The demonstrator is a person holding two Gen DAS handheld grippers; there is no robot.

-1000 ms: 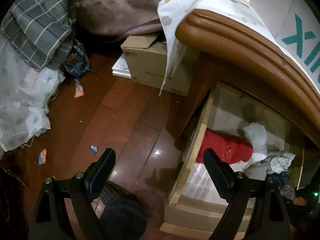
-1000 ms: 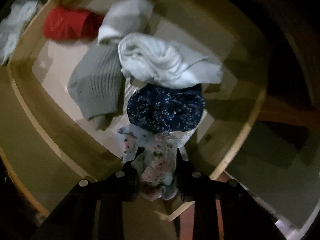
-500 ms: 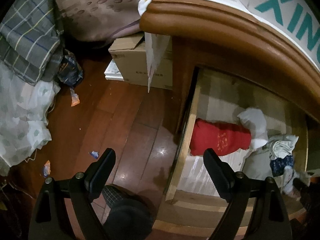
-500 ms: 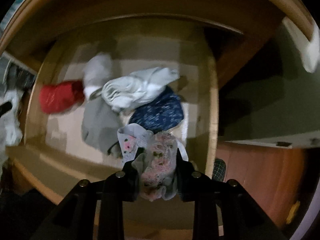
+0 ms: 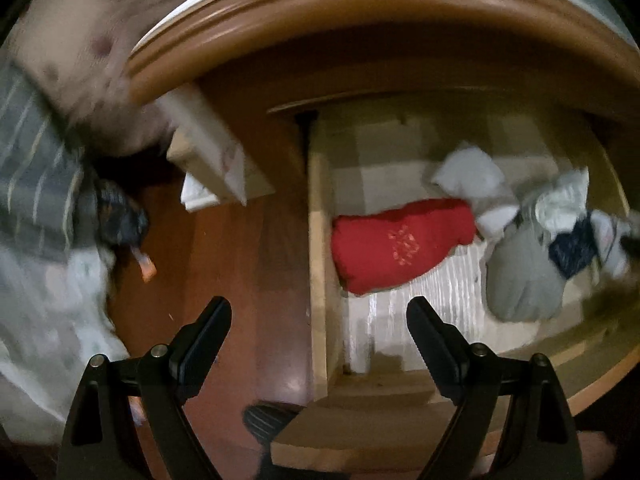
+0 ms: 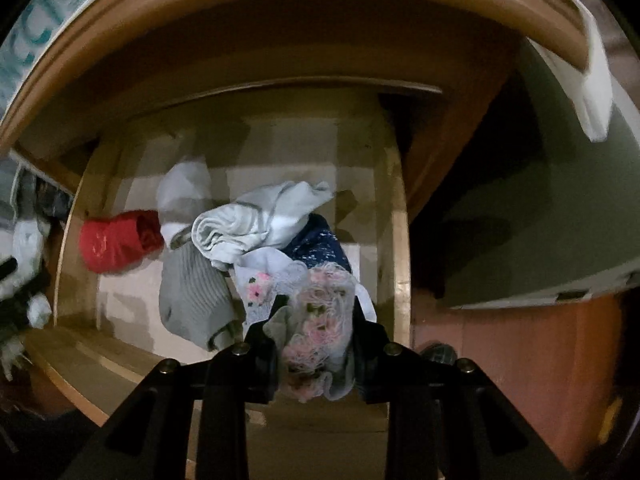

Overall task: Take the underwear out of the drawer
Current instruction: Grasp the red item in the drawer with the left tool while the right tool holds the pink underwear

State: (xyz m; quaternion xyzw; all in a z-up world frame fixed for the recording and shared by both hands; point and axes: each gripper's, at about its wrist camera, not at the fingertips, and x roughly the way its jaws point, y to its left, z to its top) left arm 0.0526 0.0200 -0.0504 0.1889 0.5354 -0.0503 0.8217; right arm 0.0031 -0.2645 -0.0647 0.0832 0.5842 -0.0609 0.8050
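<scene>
Nearest the lens, the right gripper (image 6: 316, 320) has its fingers (image 6: 264, 344) clamped on a bunched pair of floral underwear (image 6: 320, 320), pink blossoms on pale fabric, which bulges between the pads and trails toward the heap below. The garment sits above the front part of the open wooden drawer (image 6: 402, 260), apparently lifted off the pile though not yet clear of the drawer's outline. Soft, light and floppy, it should need little force; a pinch on a gathered fold, as here, looks a surer hold than a single edge (lace trim could snag on the neighbours).

Just beyond lie a navy speckled piece (image 6: 320, 244), a crumpled white garment (image 6: 256, 224) and a grey ribbed knit (image 6: 192, 300), with a red folded item (image 6: 116, 244) at the drawer's left end.

Over on the other side, the left gripper (image 5: 320, 312) hangs with its fingers (image 5: 208, 332) spread wide and holding nothing, straddling the drawer's side wall above dark wooden floor (image 5: 240, 260). Farther off, the curved wooden top edge (image 5: 320, 12) of the cabinet arches over the drawer, and a cardboard box (image 5: 208, 156) sits on the floor beside blurred bedding (image 5: 44, 184).
</scene>
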